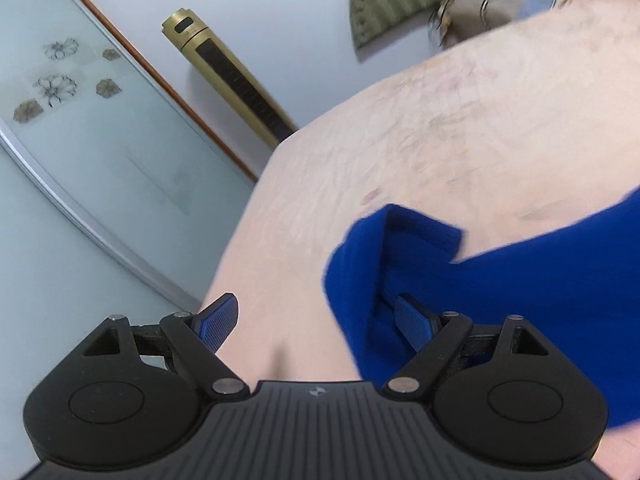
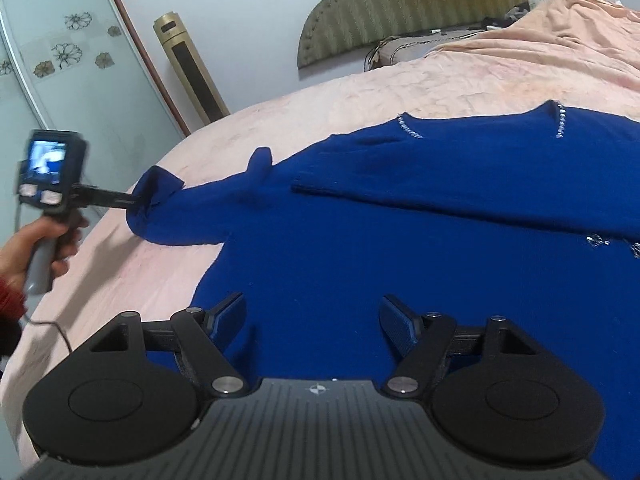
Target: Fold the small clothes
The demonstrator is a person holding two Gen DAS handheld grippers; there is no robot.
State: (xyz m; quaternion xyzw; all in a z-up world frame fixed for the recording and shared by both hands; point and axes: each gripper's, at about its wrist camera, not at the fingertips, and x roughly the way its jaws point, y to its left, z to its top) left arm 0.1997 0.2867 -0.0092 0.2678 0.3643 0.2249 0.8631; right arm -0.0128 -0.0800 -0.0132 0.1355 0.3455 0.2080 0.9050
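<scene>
A royal blue knit sweater (image 2: pixel 400 232) with small silver beads at the neck lies spread on the pink bed. One sleeve is folded across its chest. The other sleeve stretches to the left, and its cuff (image 1: pixel 404 248) drapes over my left gripper's right finger (image 1: pixel 412 324). My left gripper (image 1: pixel 316 320) is wide open at the cuff; it also shows in the right wrist view (image 2: pixel 138 200), held by a hand. My right gripper (image 2: pixel 312 320) is open and empty, just above the sweater's lower body.
The pink bedspread (image 2: pixel 360 96) covers the bed, with its rounded edge at the left. A gold tower fan (image 2: pixel 188 72) stands by the wall. A green padded headboard (image 2: pixel 400 4) and rumpled bedding (image 2: pixel 568 20) lie at the far right.
</scene>
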